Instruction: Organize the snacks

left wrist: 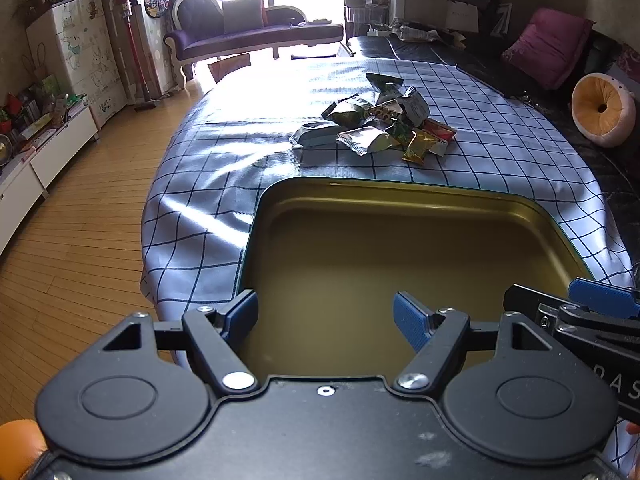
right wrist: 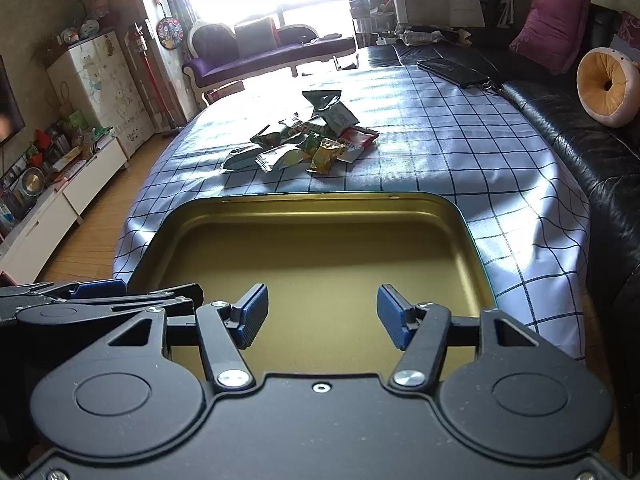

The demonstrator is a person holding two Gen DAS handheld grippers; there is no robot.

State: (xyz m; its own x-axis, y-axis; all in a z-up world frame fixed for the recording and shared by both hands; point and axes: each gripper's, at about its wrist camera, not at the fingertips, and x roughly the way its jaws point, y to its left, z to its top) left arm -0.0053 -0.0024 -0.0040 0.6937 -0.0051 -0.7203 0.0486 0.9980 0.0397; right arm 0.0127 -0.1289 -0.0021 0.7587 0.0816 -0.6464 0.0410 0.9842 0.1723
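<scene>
1. The tin [left wrist: 400, 240] is lying open on the checked cloth [left wrist: 200, 200] covering the bench, gold inside showing and nothing in it; it is serving as the landmark here.
2. The snacks [left wrist: 376, 124] are sitting in a loose heap on the cloth beyond the tin's far rim, apart from it, so none are sorted yet by my reading.
3. The left hand-held gripper [left wrist: 325, 317] is hovering over the tin's near left part, its blue pads spread apart and gripping nothing.
4. The right hand-held gripper [right wrist: 322, 315] is hovering over the tin's near right part, just beside the left one, its pads likewise apart and empty.
5. Both are probably waiting wide so either can reach past the far rim and close on a packet.
6. The tin is likely lying nearest the person so each packet needs only a short carry back.
7. A dark flat object [right wrist: 452, 70] is lying at the cloth's far right edge, well beyond the tin.
</scene>
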